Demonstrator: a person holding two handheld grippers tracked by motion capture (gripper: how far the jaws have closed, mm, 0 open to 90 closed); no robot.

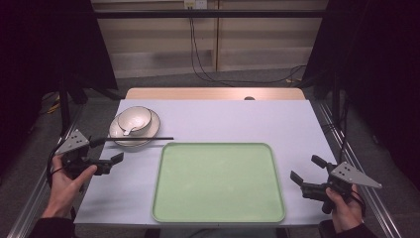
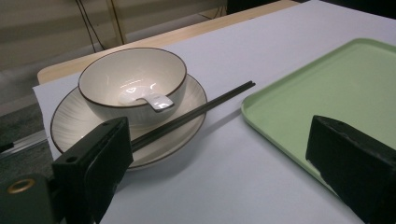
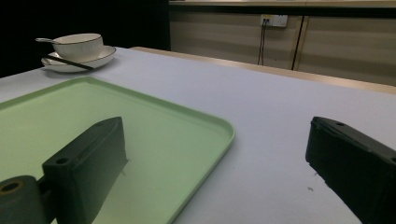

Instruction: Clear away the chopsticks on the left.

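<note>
Eyeing the chopsticks point(image 1: 141, 139) with the left tongs point(image 1: 120, 157), jaws standing wide and empty.

The chopsticks are lying across the plate point(image 2: 70, 122) rim, just beside the bowl point(image 2: 132, 81), tips overhanging the table point(image 1: 237, 119) near the tray point(image 1: 218, 218). Thin, stiff, light, likely slippery: gripping both mid-length, clear of the plate, is looking safest; the crockery is fragile. The left gripper view is showing a spoon point(image 2: 148, 101) inside the bowl. The right tongs point(image 1: 306, 173) are hanging open, empty, beside the tray.
</note>
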